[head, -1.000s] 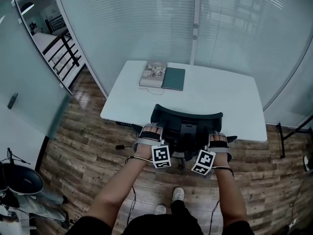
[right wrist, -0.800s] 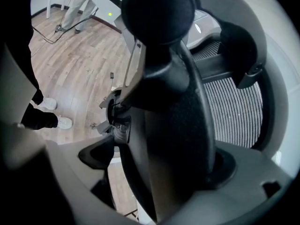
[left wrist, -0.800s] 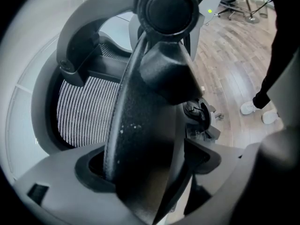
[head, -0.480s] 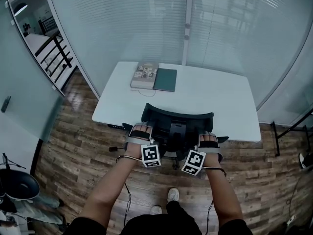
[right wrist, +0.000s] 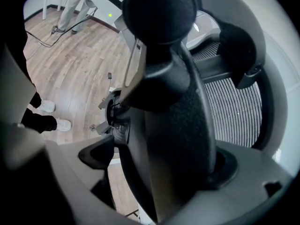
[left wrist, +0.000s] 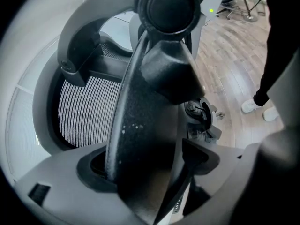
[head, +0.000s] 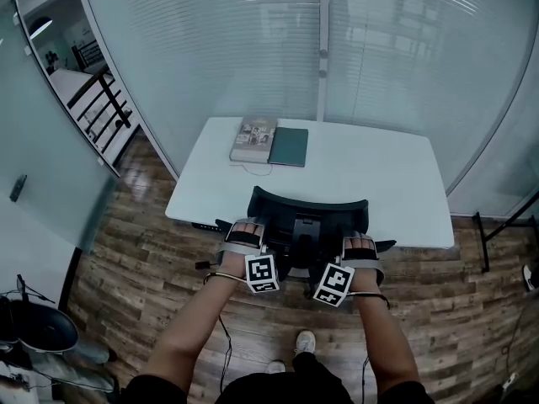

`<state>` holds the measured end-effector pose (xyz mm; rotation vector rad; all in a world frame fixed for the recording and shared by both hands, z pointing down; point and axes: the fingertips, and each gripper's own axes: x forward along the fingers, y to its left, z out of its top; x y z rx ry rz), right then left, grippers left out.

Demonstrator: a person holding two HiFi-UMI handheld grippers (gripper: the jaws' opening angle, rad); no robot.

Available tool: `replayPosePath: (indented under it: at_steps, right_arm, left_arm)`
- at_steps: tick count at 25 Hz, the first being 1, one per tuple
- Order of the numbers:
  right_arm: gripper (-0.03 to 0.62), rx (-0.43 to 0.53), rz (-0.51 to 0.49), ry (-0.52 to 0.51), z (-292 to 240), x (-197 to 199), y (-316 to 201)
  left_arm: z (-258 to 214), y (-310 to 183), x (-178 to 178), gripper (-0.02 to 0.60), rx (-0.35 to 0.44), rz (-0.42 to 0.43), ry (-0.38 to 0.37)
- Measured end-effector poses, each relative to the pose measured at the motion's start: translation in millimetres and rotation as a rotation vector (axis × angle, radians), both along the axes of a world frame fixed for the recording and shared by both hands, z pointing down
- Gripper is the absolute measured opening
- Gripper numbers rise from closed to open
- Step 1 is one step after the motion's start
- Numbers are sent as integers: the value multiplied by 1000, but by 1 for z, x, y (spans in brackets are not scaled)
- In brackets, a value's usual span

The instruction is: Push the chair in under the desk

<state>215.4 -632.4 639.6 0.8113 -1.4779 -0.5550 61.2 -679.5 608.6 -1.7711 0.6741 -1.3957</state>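
Note:
A black office chair (head: 307, 217) stands at the near edge of the white desk (head: 379, 175), its mesh back toward me and its seat partly under the top. My left gripper (head: 244, 230) is at the chair's left armrest and my right gripper (head: 360, 244) at its right armrest. In the left gripper view the black armrest pad (left wrist: 150, 125) fills the gap of the left gripper (left wrist: 140, 172); its jaws have just been closing on it. In the right gripper view the other armrest (right wrist: 178, 125) sits between the jaws of the right gripper (right wrist: 164, 172), which are shut on it.
A book (head: 253, 140) and a dark green notebook (head: 289, 146) lie at the desk's far edge, against a glass wall with blinds. My shoes (head: 305, 342) stand on the wood floor behind the chair. A black stand (head: 497, 225) is at the right, a grey round bin (head: 38, 331) at the lower left.
The head view has shifted slightly. Both grippers stay on the armrests, and the chair holds about the same place against the desk's edge.

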Motion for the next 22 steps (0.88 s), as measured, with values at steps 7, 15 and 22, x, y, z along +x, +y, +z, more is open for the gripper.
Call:
replayPosePath:
  at_steps: [7, 15, 22]
  right_arm:
    - [541, -59, -14, -6, 8, -1, 5]
    - [541, -99, -67, -111, -9, -15, 15]
    - [541, -120, -98, -375, -62, -43, 49]
  left_arm:
    - [1, 0, 1, 434, 3, -6, 11]
    - [-15, 6, 2, 436, -22, -9, 157]
    - [-54, 33, -19, 434, -54, -108, 411]
